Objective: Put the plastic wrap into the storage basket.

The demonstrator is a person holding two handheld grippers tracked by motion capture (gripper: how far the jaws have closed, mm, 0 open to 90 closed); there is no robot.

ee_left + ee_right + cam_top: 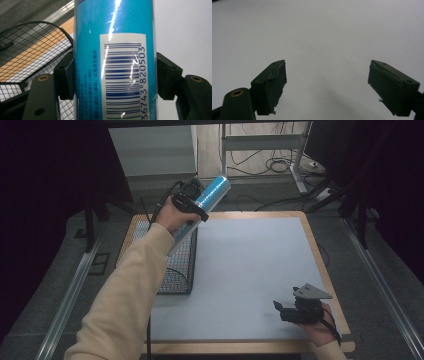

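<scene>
Left gripper (192, 202) is raised above the table's far left corner and its two jaws are closed on a blue can (207, 200), pressing it from both sides over the barcode label. The can is tilted, its long axis going from low near the person's hand up and away to the right. Directly under it stands the wire basket (181, 265), on the left edge of the grey mat (250, 270); I judge the can must go straight down into it. Right gripper (295, 312) rests near the front right corner, jaws wide apart and holding nothing, well apart from the basket.
</scene>
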